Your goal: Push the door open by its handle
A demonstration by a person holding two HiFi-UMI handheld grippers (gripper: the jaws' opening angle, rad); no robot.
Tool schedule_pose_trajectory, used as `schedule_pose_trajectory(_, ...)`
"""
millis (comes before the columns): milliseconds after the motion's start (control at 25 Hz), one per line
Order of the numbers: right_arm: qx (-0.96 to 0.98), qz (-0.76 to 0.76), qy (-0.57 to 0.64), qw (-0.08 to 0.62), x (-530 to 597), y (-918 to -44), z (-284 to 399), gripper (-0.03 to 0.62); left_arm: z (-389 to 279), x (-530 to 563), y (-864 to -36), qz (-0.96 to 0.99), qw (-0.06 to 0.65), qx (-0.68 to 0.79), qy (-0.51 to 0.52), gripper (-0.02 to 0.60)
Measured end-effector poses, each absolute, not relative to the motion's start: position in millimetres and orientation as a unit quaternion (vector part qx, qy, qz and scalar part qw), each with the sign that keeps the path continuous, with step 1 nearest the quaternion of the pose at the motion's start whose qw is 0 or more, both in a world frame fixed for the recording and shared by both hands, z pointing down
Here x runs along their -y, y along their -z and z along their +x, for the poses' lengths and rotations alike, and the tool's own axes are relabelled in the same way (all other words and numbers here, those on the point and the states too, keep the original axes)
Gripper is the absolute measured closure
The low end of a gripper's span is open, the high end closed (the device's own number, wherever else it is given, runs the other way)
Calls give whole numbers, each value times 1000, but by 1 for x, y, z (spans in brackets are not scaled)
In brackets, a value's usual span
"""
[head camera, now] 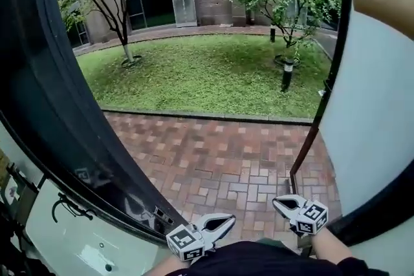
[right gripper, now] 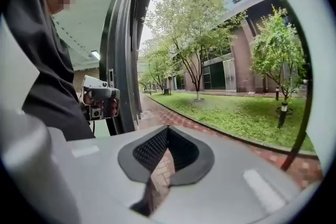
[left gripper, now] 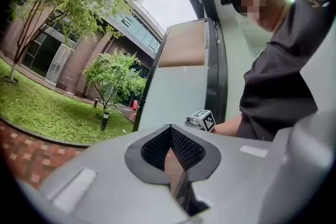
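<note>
The doorway stands open onto a brick path. The door leaf [head camera: 375, 119] is the pale panel on the right, and its dark vertical bar handle [head camera: 309, 145] runs down its edge. My right gripper [head camera: 278, 201] is low, just left of the handle's foot, shut and holding nothing; I cannot tell whether it touches the bar. My left gripper [head camera: 228, 221] is beside it to the left, also shut and empty. In the left gripper view its jaws [left gripper: 169, 131] meet, with the door leaf [left gripper: 178, 92] beyond. The right gripper view shows its jaws [right gripper: 167, 131] closed and the handle [right gripper: 298, 128] at the right.
A dark curved door frame [head camera: 58, 106] fills the left side. Outside lie a brick path [head camera: 220, 152], a lawn [head camera: 207, 71], trees and a short lamp post [head camera: 287, 74]. A person's dark sleeve [left gripper: 273, 86] is close behind the grippers.
</note>
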State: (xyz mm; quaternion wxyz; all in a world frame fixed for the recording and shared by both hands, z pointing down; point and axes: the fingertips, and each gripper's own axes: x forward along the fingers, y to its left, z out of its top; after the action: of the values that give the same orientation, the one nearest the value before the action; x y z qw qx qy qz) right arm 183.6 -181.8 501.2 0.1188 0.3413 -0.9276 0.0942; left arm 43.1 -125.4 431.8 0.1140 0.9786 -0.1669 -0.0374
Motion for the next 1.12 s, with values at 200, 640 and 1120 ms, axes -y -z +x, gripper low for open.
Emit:
schedule_pose_trajectory(200, 916, 377, -89, 104, 111, -480, 186, 592, 19, 75, -418, 978, 119, 167, 46, 578)
schedule_pose_trajectory(640, 921, 369, -117, 52, -52, -502, 229, 592, 20, -53, -465, 951, 160, 259, 49, 578)
schedule_pose_trajectory(1120, 893, 426, -143, 8, -146, -495, 229, 594, 3, -119, -439, 964, 139, 222, 42, 578)
